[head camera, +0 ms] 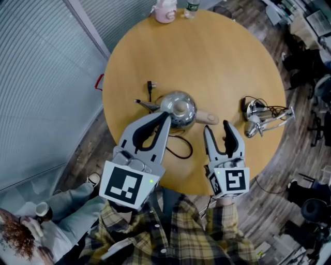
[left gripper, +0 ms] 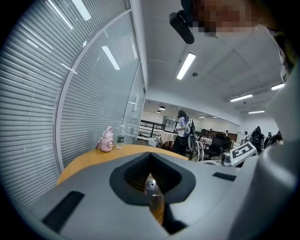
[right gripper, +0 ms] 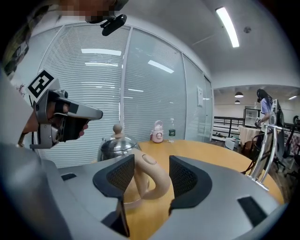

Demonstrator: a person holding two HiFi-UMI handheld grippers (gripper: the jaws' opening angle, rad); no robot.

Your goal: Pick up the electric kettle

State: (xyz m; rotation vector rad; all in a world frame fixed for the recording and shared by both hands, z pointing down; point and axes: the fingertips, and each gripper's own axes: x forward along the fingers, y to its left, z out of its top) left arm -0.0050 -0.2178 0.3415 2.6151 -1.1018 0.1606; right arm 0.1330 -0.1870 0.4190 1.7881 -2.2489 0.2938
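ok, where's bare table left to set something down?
Biggest free patch: the far half of the table, between the kettle and the pink bottle and water bottle at the far rim. A narrow strip runs between the kettle's handle and the chrome appliance, beside the right tongs. Crowded: around the kettle, with the cord, the plug and the left tongs.
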